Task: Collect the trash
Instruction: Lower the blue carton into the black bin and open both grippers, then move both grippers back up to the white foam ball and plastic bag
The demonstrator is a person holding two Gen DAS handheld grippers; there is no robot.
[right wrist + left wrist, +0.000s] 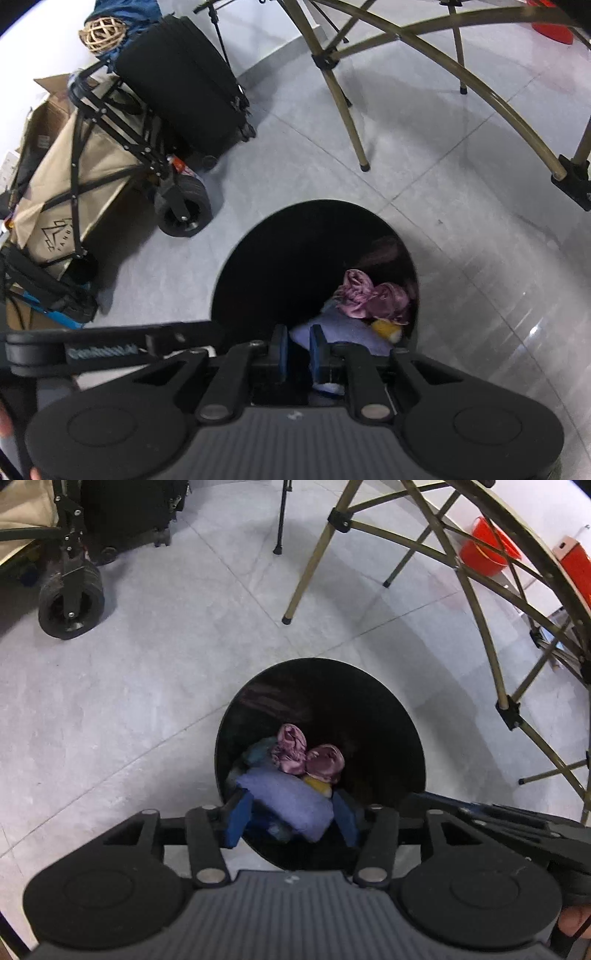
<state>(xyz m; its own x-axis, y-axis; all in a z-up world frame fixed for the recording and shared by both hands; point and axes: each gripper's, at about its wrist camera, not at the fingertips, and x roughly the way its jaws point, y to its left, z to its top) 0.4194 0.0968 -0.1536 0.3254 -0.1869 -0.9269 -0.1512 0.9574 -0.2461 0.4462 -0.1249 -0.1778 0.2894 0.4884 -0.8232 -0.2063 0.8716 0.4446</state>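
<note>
Both claws were over the black bin (384, 701) on the floor. My left gripper (293, 818) was spread apart around the lavender wad (291, 801) (not squeezing it), which lay in the bin beside pink satin scraps (306, 757). My right gripper (297, 350) was nearly closed, holding nothing.

Glossy black plastic bin (388, 709) holds shiny pink satin cloth (306, 755) and matt lilac fabric (291, 801).
</note>
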